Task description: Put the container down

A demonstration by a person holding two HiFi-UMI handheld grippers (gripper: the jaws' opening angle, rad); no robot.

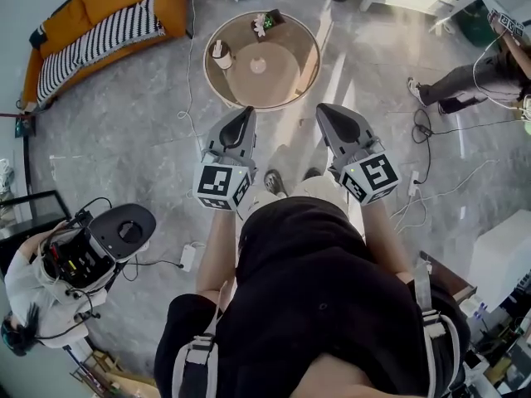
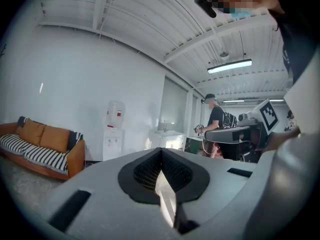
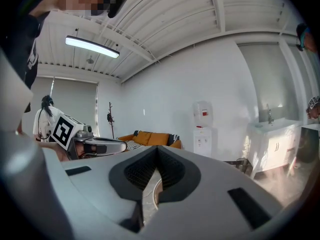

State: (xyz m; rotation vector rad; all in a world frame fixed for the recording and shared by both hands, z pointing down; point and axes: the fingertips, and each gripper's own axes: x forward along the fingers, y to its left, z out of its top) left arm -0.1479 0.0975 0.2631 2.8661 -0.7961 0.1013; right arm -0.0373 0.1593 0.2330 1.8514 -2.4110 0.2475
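A round brown table [image 1: 286, 85] stands ahead of me on the grey floor. On its left part sits a small white container [image 1: 221, 55], and a green item [image 1: 264, 23] lies at its far edge. My left gripper [image 1: 246, 111] and right gripper [image 1: 324, 108] are held side by side in the air, near the table's front rim, and both point towards it. Both are shut with nothing between the jaws. In the left gripper view the left gripper [image 2: 161, 153] shows its black pads meeting, and the right gripper [image 3: 156, 151] looks the same in its own view.
An orange sofa [image 1: 99, 19] with a striped blanket stands at the far left. One person [image 1: 46, 284] with gear crouches at the lower left, and another person [image 1: 473, 77] sits at the far right. Cables [image 1: 448, 193] run over the floor. A white box [image 1: 504, 255] stands at the right.
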